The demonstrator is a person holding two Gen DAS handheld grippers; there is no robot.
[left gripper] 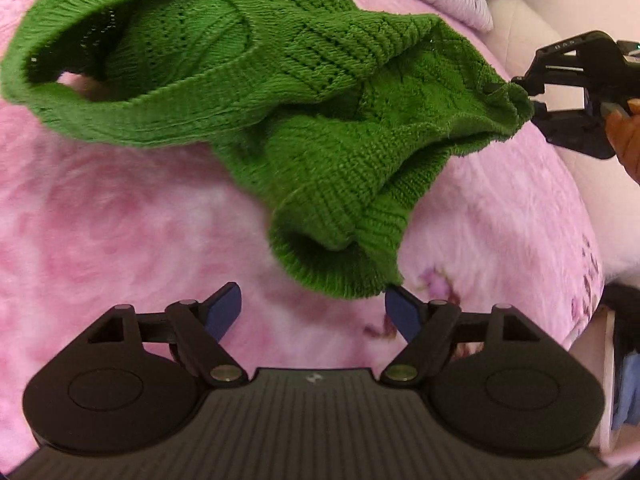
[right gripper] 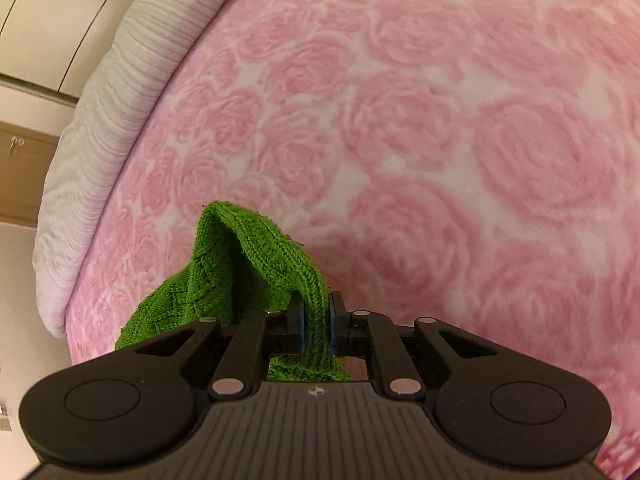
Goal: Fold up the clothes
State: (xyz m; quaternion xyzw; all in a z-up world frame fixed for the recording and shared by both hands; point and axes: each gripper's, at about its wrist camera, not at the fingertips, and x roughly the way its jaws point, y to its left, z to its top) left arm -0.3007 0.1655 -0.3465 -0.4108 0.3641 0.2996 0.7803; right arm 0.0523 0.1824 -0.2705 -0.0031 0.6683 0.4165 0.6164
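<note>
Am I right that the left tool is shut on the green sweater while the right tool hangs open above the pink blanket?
Swapped. The right tool is shut on the green sweater, as the right wrist view shows; the left tool hangs open above the pink blanket.

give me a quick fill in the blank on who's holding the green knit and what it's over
The right gripper is shut on the green ____.
The left gripper has its jaws ____ and holds nothing.
The green knit sweater hangs above a ____ rose-patterned blanket.

Missing words: sweater; open; pink
</note>
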